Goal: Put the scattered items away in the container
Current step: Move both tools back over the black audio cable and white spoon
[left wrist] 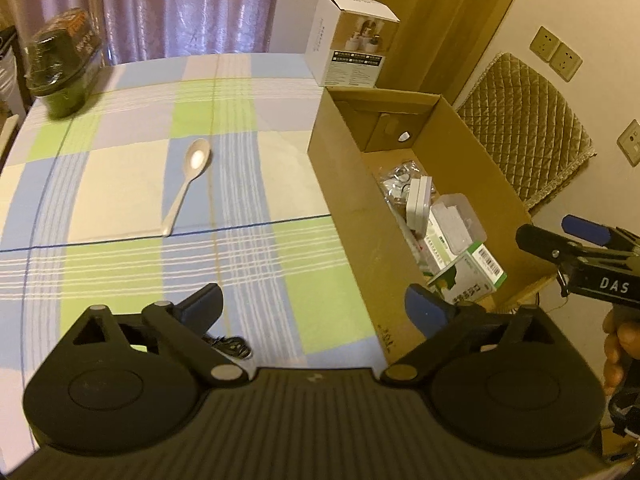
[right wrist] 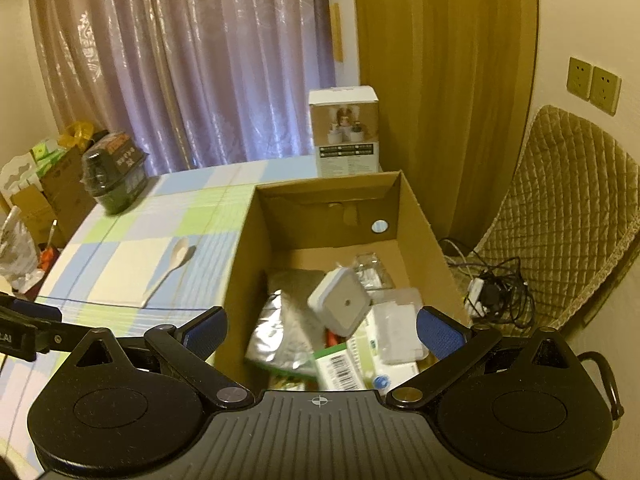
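Cardboard box [left wrist: 352,208] stood open at the table's right edge, already holding several items.

From the left wrist view, the left gripper [left wrist: 314,306] hung with jaws spread wide and empty over the checked tablecloth [left wrist: 120,184], a pale spoon [left wrist: 188,184] lying loose beyond it, well apart from the box; the right gripper [left wrist: 560,240] reached in from the right, a hand [left wrist: 618,344] on its grip. From the right wrist view, the right gripper [right wrist: 322,330] hovered over the box, jaws parted and empty, above a white square device [right wrist: 340,300], a silver pouch [right wrist: 280,328] and small cartons [right wrist: 340,368].
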Demonstrator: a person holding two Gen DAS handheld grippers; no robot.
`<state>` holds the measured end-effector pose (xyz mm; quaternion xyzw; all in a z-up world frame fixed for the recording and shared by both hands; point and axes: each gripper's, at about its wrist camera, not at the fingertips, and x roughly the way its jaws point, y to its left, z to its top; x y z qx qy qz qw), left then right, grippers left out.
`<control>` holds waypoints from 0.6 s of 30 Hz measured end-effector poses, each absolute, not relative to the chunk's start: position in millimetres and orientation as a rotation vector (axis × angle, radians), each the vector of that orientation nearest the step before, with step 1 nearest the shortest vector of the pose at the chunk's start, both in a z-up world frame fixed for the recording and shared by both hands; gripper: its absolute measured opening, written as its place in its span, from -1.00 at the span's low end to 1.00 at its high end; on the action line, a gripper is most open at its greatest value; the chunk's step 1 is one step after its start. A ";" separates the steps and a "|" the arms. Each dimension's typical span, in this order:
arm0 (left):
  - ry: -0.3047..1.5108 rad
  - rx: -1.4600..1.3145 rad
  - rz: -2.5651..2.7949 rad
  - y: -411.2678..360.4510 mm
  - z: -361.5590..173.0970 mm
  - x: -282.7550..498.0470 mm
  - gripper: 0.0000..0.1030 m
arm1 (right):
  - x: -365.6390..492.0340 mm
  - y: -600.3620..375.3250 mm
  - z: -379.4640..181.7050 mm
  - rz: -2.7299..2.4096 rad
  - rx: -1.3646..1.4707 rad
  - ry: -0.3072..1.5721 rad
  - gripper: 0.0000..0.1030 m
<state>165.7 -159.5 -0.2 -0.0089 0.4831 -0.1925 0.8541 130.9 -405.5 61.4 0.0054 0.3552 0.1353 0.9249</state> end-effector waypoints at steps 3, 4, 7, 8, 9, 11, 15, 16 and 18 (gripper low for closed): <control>1.007 -0.017 -0.380 -150.1 2.9 156.1 0.97 | 118.3 -398.4 66.0 0.288 0.018 0.727 1.00; 1.006 -0.011 -0.371 -147.2 3.6 152.5 0.98 | 114.4 -396.1 67.2 0.292 0.020 0.728 1.00; 1.013 -0.005 -0.357 -137.7 3.5 143.4 0.98 | 103.0 -387.0 70.8 0.304 0.011 0.728 1.00; 1.016 -0.007 -0.353 -134.0 3.4 140.3 0.98 | 99.1 -383.9 72.2 0.309 0.007 0.726 1.00; 1.017 -0.007 -0.345 -130.5 3.2 137.3 0.98 | 95.8 -381.0 73.5 0.313 0.005 0.724 1.00; 1.014 -0.007 -0.333 -123.8 2.5 131.1 0.98 | 89.5 -375.4 75.8 0.324 0.003 0.723 1.00; 1.024 -0.021 -0.319 -106.6 -1.3 117.8 0.98 | 76.7 -362.8 78.2 0.348 -0.004 0.722 1.00; 1.027 -0.022 -0.317 -101.8 -2.7 114.3 0.98 | 73.5 -359.2 78.5 0.355 -0.006 0.722 1.00; 1.033 -0.024 -0.303 -90.2 -6.2 107.9 0.98 | 67.3 -352.1 78.4 0.371 -0.012 0.723 1.00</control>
